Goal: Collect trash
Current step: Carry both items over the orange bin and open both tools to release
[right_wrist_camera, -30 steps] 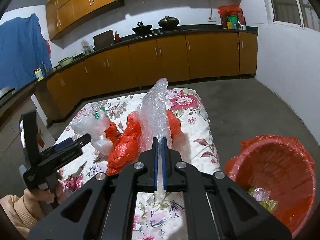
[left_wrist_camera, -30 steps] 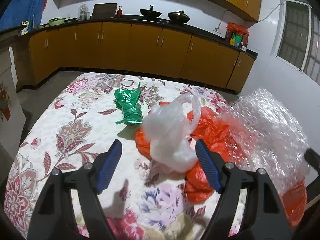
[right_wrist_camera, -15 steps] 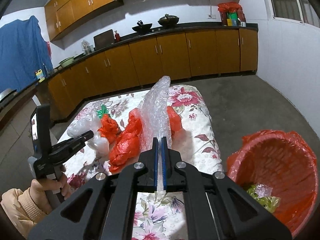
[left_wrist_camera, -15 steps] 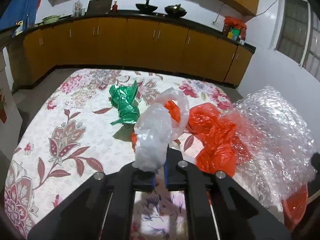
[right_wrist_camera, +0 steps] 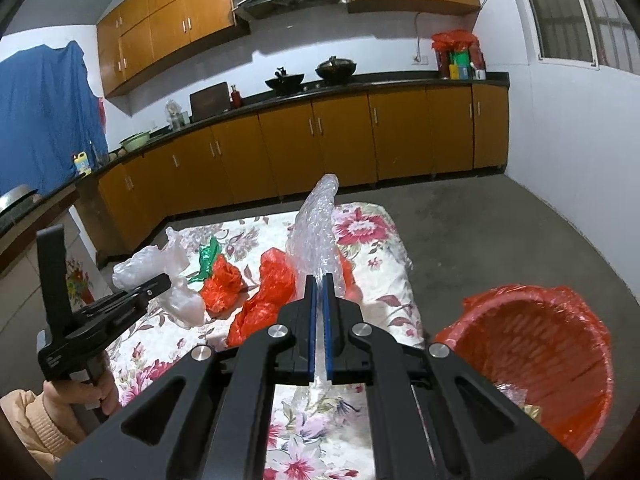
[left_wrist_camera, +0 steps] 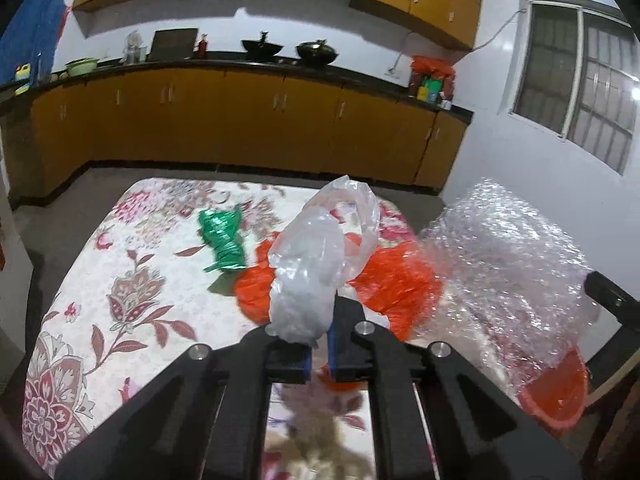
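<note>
- Step in hand: both pieces of trash are gripped and held above the floral table [left_wrist_camera: 120,280], ready for carrying to the bin.
- The left hand-held gripper [left_wrist_camera: 318,354] is clenched on the clear plastic bag [left_wrist_camera: 308,276]; the right hand-held gripper [right_wrist_camera: 319,320] grasps the bubble wrap [right_wrist_camera: 316,236].
- Next move, likely: swing both toward the red-lined bin [right_wrist_camera: 532,360], then release.
- Only the right wrist view shows the bin's inside, at 4 o'clock.
- The left wrist view shows the green wrapper [left_wrist_camera: 222,240] whole, at 11 o'clock.

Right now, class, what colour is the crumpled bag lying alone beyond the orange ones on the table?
Green, clearest in the left wrist view.
</note>
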Action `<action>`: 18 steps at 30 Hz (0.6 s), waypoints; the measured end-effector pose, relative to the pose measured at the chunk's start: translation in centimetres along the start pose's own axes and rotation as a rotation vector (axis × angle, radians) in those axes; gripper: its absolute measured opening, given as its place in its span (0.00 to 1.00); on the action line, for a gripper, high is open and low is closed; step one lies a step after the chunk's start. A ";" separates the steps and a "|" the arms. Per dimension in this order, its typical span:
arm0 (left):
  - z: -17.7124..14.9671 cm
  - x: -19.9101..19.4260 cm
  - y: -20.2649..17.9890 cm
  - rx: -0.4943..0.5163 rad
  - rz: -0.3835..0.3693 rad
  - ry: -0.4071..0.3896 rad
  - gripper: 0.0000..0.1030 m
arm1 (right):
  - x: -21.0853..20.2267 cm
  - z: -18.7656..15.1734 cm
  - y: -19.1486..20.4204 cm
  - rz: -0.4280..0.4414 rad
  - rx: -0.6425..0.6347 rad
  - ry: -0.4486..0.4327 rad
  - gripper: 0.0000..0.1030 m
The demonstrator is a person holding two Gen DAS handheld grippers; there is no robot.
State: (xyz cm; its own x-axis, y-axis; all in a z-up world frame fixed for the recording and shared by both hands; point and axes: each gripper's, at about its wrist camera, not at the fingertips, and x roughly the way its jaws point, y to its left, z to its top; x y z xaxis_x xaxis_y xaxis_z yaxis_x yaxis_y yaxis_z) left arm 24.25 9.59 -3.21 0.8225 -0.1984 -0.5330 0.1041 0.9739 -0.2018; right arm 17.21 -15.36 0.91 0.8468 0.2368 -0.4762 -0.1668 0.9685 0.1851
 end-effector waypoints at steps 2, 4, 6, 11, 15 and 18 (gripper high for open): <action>0.1 -0.4 -1.0 0.012 -0.021 -0.004 0.07 | -0.6 0.1 -0.4 -0.015 -0.001 -0.013 0.04; 0.2 -0.9 -2.3 0.024 -0.048 -0.009 0.07 | -1.3 0.1 -0.8 -0.029 -0.002 -0.024 0.04; 0.2 -1.3 -3.5 0.032 -0.076 -0.011 0.07 | -2.0 0.2 -1.1 -0.048 0.000 -0.035 0.04; 0.1 -1.6 -6.4 0.058 -0.137 -0.007 0.07 | -3.8 0.2 -3.1 -0.100 0.026 -0.063 0.04; -0.1 -1.6 -8.7 0.077 -0.184 0.002 0.07 | -5.1 0.0 -4.9 -0.154 0.045 -0.081 0.04; -0.4 -1.5 -10.5 0.096 -0.217 0.009 0.07 | -5.9 -0.3 -5.8 -0.188 0.059 -0.090 0.04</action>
State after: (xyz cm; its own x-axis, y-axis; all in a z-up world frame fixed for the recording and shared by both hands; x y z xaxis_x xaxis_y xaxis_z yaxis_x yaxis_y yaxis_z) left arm 21.75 -0.37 -0.62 0.7703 -0.4046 -0.4929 0.3307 0.9143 -0.2337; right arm 13.02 -22.37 2.36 0.9023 0.0421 -0.4291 0.0258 0.9881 0.1513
